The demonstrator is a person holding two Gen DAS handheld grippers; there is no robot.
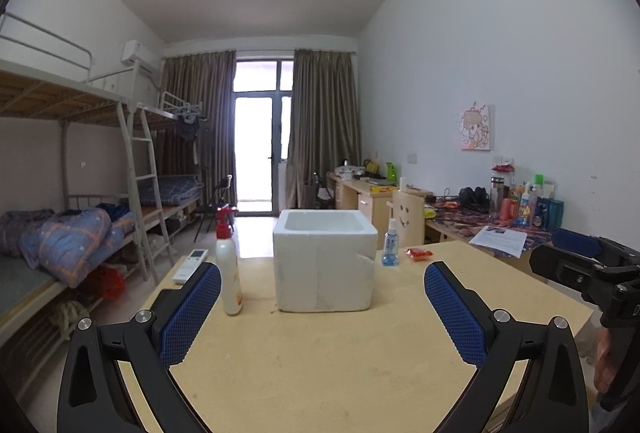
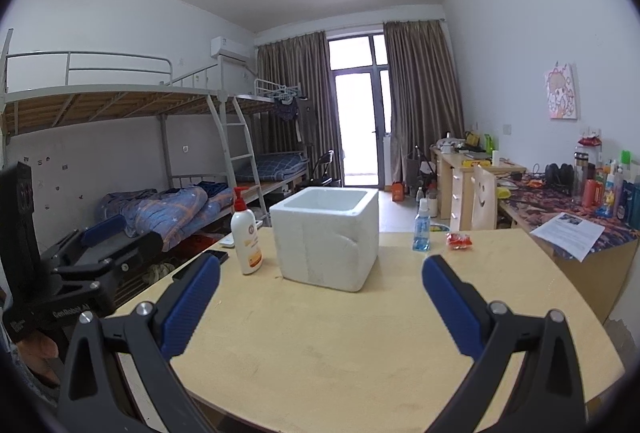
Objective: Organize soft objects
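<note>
While the left tongs (image 1: pixel 322 287) hang with their blue fingers (image 1: pixel 191 313) spread wide and nothing between them, the left camera looks over a pale wooden table (image 1: pixel 320 353). A white foam box (image 1: pixel 325 260) stands near the far edge, its top open. Just left of it stands a white lotion bottle (image 1: pixel 228 269) with a red pump, and a white remote (image 1: pixel 190 265) lies at the far left corner. Right of the box are a small blue spray bottle (image 1: pixel 390 248) and a red packet (image 1: pixel 419 253), near the far right edge.

From the right camera, the right tongs (image 2: pixel 320 279) are also wide apart and hold nothing. The foam box (image 2: pixel 328 239) sits ahead, the lotion bottle (image 2: pixel 246 237) to its left, the spray bottle (image 2: pixel 422 227) and the red packet (image 2: pixel 459 240) to its right.
</note>
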